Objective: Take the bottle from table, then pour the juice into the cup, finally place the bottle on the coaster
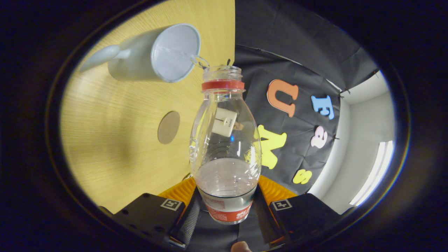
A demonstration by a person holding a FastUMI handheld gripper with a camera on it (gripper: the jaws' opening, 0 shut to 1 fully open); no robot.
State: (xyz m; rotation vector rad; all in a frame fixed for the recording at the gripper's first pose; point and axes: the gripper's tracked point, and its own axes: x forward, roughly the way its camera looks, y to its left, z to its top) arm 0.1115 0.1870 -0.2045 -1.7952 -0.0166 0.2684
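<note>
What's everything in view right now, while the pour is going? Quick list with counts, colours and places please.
bottle: 1, clear with a red neck ring and red label, held between the claw's fingers, tipped with its open mouth at the cup's rim, some liquid left inside
stream of liquid: 1, clear, running from the bottle mouth into the cup
cup: 1, pale grey-white with a handle, on the table beyond the bottle
coaster: 1, round, tan, on the table beside the bottle, nearer the claw than the cup
table: 1, light wood
wall: white, beyond the booth cloth
claw: 1, shut on the bottle's lower body, both fingers pressing its sides
fingertip: 1, person's, just behind the claw
</note>
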